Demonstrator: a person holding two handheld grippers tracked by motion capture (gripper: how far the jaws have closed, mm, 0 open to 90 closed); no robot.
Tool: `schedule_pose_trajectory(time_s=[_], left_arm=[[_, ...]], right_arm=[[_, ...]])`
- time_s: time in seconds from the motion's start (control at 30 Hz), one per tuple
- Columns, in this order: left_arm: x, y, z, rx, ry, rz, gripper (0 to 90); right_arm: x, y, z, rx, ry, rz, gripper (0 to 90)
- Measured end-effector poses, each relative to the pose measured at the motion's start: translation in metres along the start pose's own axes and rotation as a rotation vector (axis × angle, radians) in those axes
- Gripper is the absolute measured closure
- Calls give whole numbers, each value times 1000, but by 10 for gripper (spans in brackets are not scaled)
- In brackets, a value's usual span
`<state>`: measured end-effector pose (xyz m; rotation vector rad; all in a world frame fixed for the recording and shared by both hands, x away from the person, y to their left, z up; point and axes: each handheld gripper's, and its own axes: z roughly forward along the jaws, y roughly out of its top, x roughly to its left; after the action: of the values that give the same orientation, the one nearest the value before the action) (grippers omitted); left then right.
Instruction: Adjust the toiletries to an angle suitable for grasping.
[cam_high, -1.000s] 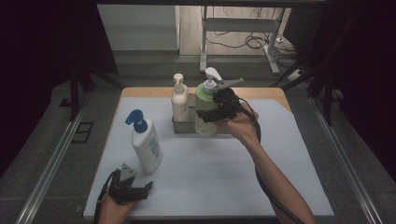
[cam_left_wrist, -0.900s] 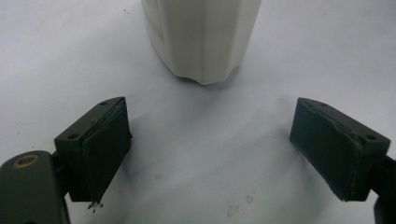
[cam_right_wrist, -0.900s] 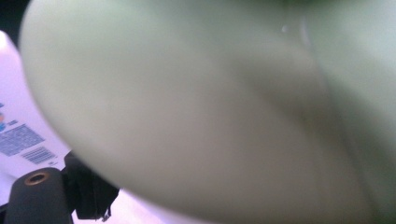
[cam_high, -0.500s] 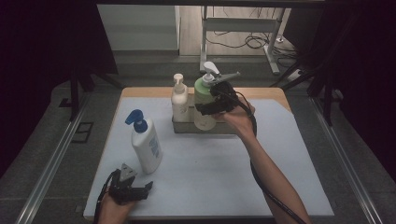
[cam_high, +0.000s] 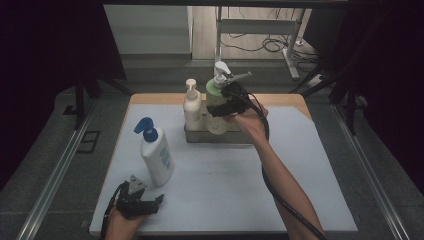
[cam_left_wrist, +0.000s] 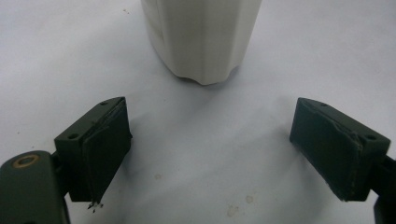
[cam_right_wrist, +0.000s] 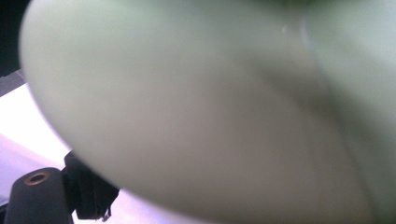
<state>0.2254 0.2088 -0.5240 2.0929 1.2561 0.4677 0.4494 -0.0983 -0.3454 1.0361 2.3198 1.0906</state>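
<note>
Evidently lifted just above the grey metal tray (cam_high: 218, 136): pale green plastic pump bottle (cam_high: 216, 102), clamped in right claw (cam_high: 223, 105). Probably smooth, slippery, top-heavy; best gripped mid-body. Left claw (cam_left_wrist: 224, 154) open, empty, near white blue-pump bottle (cam_high: 156, 155).

Green bottle (cam_right_wrist: 210, 107) blurred, edge-cropped

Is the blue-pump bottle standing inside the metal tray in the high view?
No: the blue-pump bottle stands upright on the white mat, apart from the metal tray and nearer the left gripper.
</note>
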Motion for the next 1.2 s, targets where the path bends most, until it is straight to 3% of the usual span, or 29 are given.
schedule_pose_trajectory(time_s=[0.47,1.2], left_arm=[[0,0,0,2,0,-1,122],[0,0,0,2,0,-1,122]], right_arm=[[-8,5,17,9,-45,5,116],[-10,-18,38,46,-18,19,117]])
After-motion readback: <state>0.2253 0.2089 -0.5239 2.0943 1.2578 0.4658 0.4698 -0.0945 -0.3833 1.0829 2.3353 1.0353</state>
